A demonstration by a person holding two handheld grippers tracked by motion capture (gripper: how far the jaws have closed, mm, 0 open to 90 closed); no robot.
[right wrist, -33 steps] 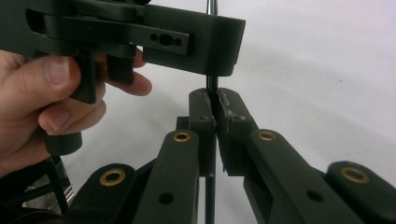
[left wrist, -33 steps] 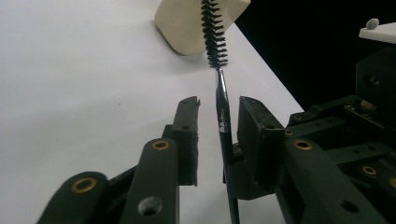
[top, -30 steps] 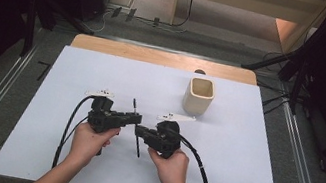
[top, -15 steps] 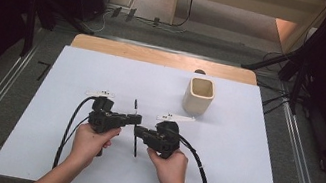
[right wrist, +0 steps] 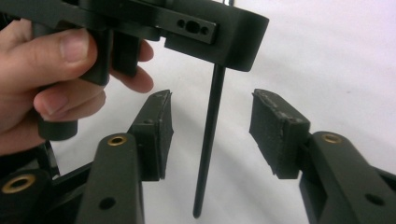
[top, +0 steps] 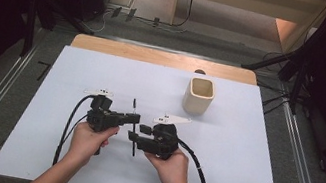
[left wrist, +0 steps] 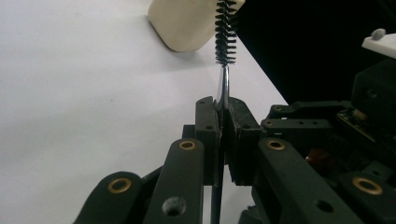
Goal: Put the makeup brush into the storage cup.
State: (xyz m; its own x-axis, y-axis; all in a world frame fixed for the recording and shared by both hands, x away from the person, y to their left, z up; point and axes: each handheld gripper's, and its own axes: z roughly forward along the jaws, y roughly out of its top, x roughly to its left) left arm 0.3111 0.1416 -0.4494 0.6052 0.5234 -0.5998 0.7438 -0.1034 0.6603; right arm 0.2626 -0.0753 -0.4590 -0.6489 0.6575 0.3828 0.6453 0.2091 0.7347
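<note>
A thin black bottle brush (top: pixel 134 117) stands nearly upright over the white table sheet (top: pixel 239 166). My left gripper (top: pixel 134 119) is shut on its metal stem (left wrist: pixel 224 88), just below the bristles (left wrist: pixel 224 32). My right gripper (top: pixel 134 136) faces the left one from the right. Its jaws have just been opening and stand open. The brush's black handle (right wrist: pixel 208 140) hangs between its pads (right wrist: pixel 159 135) and touches neither. In the right gripper view the left gripper (right wrist: pixel 223 46) sits above, held by a hand (right wrist: pixel 56 70).
A cream square cup (top: pixel 199 96) stands upright at the back right of the sheet, and its side (left wrist: pixel 187 23) rises behind the bristles. The wooden table edge (top: pixel 157 56) runs along the back. Metal rails flank the table.
The right gripper's jaws have come apart and let go of the brush handle. The left gripper keeps its hold on the stem. Neither hand has shifted.
</note>
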